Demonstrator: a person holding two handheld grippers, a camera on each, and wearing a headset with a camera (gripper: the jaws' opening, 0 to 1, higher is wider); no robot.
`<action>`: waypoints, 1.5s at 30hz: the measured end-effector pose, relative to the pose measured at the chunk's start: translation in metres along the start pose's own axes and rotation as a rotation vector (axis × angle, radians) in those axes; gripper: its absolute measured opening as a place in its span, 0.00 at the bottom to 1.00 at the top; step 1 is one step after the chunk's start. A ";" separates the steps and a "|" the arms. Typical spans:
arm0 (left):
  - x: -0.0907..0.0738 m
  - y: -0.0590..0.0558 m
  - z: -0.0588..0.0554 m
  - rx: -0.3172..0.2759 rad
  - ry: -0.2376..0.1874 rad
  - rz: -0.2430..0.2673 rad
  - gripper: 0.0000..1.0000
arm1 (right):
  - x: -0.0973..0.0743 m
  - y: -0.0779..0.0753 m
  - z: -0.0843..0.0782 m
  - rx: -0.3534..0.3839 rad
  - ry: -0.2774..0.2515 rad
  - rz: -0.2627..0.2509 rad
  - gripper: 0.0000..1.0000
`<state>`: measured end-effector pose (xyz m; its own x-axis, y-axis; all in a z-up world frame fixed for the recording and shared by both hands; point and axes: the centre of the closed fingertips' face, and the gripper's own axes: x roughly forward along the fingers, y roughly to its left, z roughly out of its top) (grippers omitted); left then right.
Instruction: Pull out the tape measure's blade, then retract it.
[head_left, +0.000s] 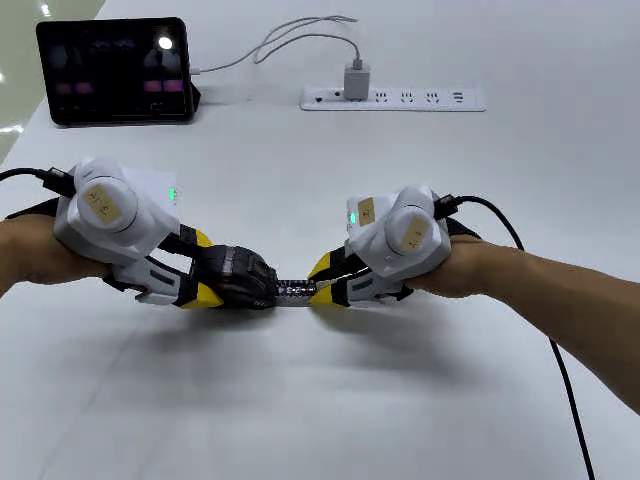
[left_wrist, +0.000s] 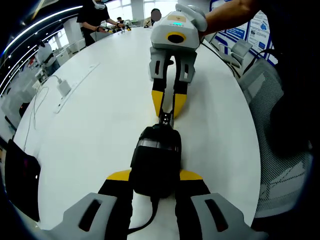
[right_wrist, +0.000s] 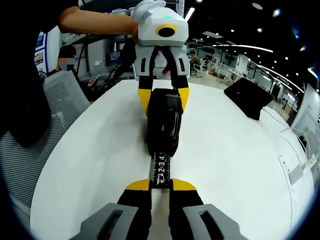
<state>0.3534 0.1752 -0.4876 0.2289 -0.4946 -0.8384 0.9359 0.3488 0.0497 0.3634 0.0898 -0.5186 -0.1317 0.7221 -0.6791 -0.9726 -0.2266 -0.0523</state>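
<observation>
Tape measure (head_left: 235, 275), black-cased, is held low over the middle of the desk (head_left: 400, 400), well short of its far edge. The left tongs (left_wrist: 155, 175) clamp its sides. A short stretch of blade (right_wrist: 161, 169) runs to the right tongs (right_wrist: 161, 185), pinched narrow on it. If that pinch slips, the spring would likely snap the blade home, and a skewed pull could twist the case loose. The blade's hook is hidden between the tongs, and I can't make out any lock button.

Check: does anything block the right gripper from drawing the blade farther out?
Nothing visible does. The right gripper is shut on the blade, the left gripper clamps the tape measure, and bare table lies beyond.
</observation>
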 end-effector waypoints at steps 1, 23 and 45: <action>0.000 0.000 0.000 0.001 0.000 0.000 0.27 | -0.001 0.000 -0.001 -0.001 0.001 -0.001 0.08; 0.000 0.000 0.000 -0.001 0.002 -0.001 0.26 | -0.025 0.000 -0.022 0.012 0.020 -0.019 0.08; -0.001 0.000 0.000 -0.006 0.007 -0.006 0.26 | -0.056 0.002 -0.048 0.032 0.048 -0.036 0.09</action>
<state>0.3529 0.1755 -0.4873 0.2214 -0.4915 -0.8423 0.9357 0.3503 0.0416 0.3777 0.0176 -0.5164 -0.0876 0.6970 -0.7117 -0.9822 -0.1796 -0.0549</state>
